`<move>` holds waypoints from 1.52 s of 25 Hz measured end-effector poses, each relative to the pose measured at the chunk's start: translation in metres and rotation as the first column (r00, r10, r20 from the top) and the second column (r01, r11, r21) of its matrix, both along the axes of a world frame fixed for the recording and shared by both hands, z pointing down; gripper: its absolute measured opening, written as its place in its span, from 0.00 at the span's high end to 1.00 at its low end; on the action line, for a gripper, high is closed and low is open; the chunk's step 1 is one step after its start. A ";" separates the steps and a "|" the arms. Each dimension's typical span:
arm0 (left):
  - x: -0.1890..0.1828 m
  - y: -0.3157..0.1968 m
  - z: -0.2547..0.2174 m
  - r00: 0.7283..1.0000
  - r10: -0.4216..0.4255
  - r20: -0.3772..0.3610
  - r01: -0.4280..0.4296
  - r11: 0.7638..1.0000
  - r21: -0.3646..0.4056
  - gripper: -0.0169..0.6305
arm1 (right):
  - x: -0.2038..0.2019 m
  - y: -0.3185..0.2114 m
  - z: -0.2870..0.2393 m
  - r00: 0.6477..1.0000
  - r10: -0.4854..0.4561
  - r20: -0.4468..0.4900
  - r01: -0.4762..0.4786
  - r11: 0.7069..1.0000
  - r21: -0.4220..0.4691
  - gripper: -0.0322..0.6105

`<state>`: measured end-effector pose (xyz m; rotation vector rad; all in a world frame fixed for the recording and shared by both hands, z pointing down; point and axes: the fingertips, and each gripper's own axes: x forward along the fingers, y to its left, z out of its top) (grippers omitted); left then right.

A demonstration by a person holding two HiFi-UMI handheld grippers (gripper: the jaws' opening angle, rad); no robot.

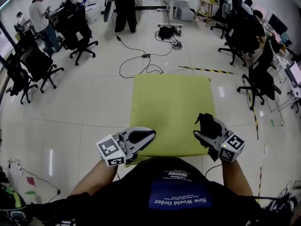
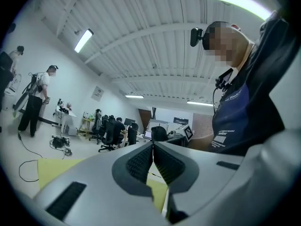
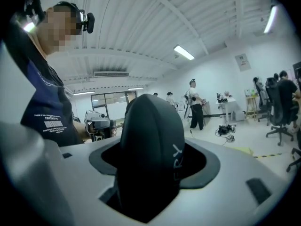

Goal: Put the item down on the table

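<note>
The left tongs [image 1: 151, 134] hang over the near left edge of the yellow-green tabletop [image 1: 169, 98]. Their ribbed pads [image 2: 141, 161] are pressed together, with nothing caught between them. Only the left gripper view shows this plainly. From the head view the same jaws read as one pale wedge.

To the right, the right tongs [image 1: 206, 130] stand wide apart and are clamped on the task's thing, a black rounded item [image 1: 207, 121]. It is carried over the near right part of the tabletop. It looks raised off the cloth, not resting on it, but the head view alone does not settle that.

The right gripper view gives what the head view cannot. The item's domed, smooth shell [image 3: 150, 140] fills the gap between the jaws, there is white lettering on one flank, and the pads grip its sides low down. That view looks out across the room, so almost none of the tabletop shows in it. Where the item will land has to be judged from the head view.

The shell looks hard, stiff and probably light, with a slick curved surface that could slip out of a loose pinch. The two flanks are the sound place to hold it. It is unlikely to be fragile, but it may rock or slide on its curve once it is set down.
</note>
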<state>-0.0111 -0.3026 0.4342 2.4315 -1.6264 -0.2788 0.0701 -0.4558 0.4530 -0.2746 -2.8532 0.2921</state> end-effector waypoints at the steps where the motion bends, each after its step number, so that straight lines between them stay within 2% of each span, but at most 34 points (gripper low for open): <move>1: -0.004 -0.003 0.002 1.000 -0.004 -0.005 0.004 1.000 -0.003 0.97 | -0.005 0.001 0.003 1.000 -0.006 0.000 0.006 1.000 -0.023 0.46; 3: -0.009 -0.012 0.005 1.000 -0.018 -0.017 0.018 1.000 -0.009 0.97 | -0.010 -0.003 0.008 1.000 -0.021 -0.002 0.021 0.999 -0.050 0.46; 10: -0.012 -0.056 0.006 0.993 -0.103 -0.058 0.102 0.995 -0.019 0.97 | -0.014 -0.042 0.016 0.992 -0.123 -0.024 0.121 0.991 -0.048 0.46; 15: -0.017 -0.076 0.002 0.989 -0.139 -0.053 0.137 0.990 -0.037 0.97 | -0.028 -0.071 0.020 0.988 -0.153 -0.035 0.151 0.987 -0.046 0.46; 19: -0.039 -0.091 0.016 0.988 -0.152 -0.038 0.149 0.986 -0.072 0.97 | -0.061 -0.104 0.035 0.987 -0.150 -0.065 0.148 0.989 -0.025 0.46; 23: -0.072 -0.117 0.038 0.988 -0.152 -0.031 0.148 0.983 -0.110 0.97 | -0.115 -0.142 0.053 0.983 -0.138 -0.121 0.141 0.990 0.012 0.46; 27: -0.104 -0.144 0.080 0.986 -0.151 -0.065 0.140 0.979 -0.148 0.97 | -0.166 -0.180 0.114 0.971 -0.122 -0.205 0.142 0.986 0.083 0.46; 30: -0.123 -0.166 0.119 0.985 -0.154 -0.080 0.137 0.973 -0.184 0.97 | -0.195 -0.215 0.175 0.955 -0.101 -0.277 0.133 0.986 0.100 0.46; 34: -0.147 -0.188 0.158 0.976 -0.176 -0.131 0.148 0.969 -0.197 0.97 | -0.225 -0.255 0.244 0.918 -0.066 -0.392 0.124 0.984 0.126 0.46; 38: -0.147 -0.204 0.185 0.969 -0.159 -0.187 0.119 0.971 -0.206 0.97 | -0.243 -0.284 0.294 0.878 -0.022 -0.478 0.127 0.974 0.188 0.46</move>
